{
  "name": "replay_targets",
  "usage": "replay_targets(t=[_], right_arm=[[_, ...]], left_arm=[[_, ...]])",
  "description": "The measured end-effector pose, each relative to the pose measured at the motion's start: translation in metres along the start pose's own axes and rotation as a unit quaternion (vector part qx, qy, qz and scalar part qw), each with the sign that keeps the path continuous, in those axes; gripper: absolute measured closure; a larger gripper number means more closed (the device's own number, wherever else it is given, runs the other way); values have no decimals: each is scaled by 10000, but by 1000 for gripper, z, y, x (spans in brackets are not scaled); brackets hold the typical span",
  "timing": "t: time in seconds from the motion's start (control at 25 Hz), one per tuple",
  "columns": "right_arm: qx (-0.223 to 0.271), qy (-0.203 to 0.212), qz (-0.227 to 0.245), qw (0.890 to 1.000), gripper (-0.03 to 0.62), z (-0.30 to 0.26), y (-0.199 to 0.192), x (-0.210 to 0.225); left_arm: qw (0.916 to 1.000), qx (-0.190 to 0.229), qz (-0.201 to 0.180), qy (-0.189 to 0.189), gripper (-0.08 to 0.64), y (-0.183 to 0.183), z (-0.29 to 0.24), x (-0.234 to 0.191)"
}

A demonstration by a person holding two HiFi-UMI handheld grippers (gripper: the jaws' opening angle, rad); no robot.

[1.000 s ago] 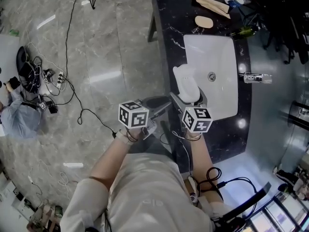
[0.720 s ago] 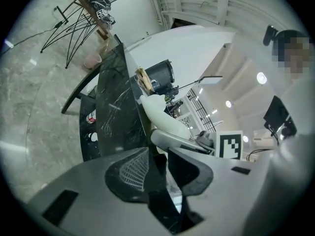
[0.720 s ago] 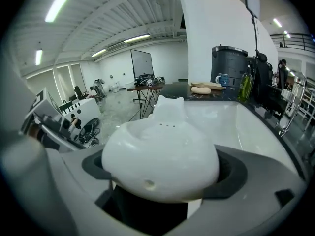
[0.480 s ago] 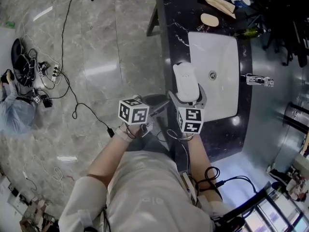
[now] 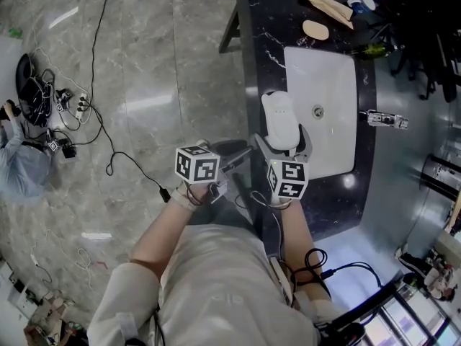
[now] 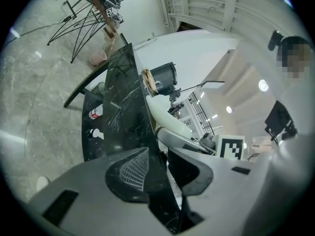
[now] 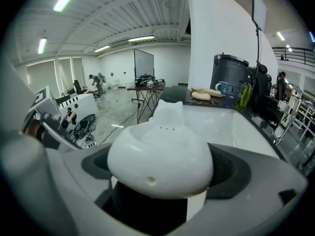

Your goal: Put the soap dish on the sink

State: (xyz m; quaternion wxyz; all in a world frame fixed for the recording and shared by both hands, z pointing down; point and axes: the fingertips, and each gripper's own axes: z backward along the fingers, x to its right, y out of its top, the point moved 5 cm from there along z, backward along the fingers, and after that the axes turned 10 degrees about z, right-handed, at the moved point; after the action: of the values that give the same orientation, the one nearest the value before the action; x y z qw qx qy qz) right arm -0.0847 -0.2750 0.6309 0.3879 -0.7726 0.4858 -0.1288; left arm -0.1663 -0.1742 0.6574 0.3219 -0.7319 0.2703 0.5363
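Pale grey polished marble floor takes up most of the room, with a tangle of black cables lying well off to one side. Against it stands a long black stone counter with white veins, and set into the counter is a white rectangular ceramic sink.

The person stands at the near end of the counter with a tool in each hand. The right gripper reaches out over the counter. Its two jaws are spread wide and pressed onto the flanks of the white glossy oval soap dish with two little ear-like bumps at its far end. From the right gripper view the soap dish fills the space between the dark pads of the right gripper, lying flat with its ears pointing away. It sits over the basin's rim on the floor side, partly over the dark counter strip; it looks to be held just above the rim, though I can't be sure it isn't touching.

The left gripper hangs beside the counter, over the floor. In its own view the left gripper has its jaws a narrow way apart with nothing between them.

A chrome tap stands at the sink's far side, and a tan oval bar of soap lies on the counter beyond the basin
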Motion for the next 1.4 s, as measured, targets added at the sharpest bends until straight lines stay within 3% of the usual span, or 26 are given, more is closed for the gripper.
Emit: replay_targets(t=[0.32,0.44,0.56,0.72,0.92,1.24,1.4], right_arm=[[429,-122,-96,9990,67,36,17,0],[843,-232,-220,9959,67,65,32,3],[1412,-296,-638,9875,67,102,44,11],[2043,-88,-1347,9695,67,158,48,16],[2804,90,-2020,9384,69,221,40,22],[3486,94,-2706,8973,75,307,10,21],[3815,-8,-2957,8758,114,345,-6,24]], left_arm=[[9995,294,-100,-109,451,1,24,26],[9984,402,-305,-236,451,4,31,48],[9964,504,-531,-423,451,2,36,78],[9936,592,-632,-726,451,-17,39,121],[9899,451,-818,-1062,451,-44,30,166],[9844,-31,-1097,-1378,451,-99,10,223],[9799,-340,-1210,-1548,451,-127,-2,250]])
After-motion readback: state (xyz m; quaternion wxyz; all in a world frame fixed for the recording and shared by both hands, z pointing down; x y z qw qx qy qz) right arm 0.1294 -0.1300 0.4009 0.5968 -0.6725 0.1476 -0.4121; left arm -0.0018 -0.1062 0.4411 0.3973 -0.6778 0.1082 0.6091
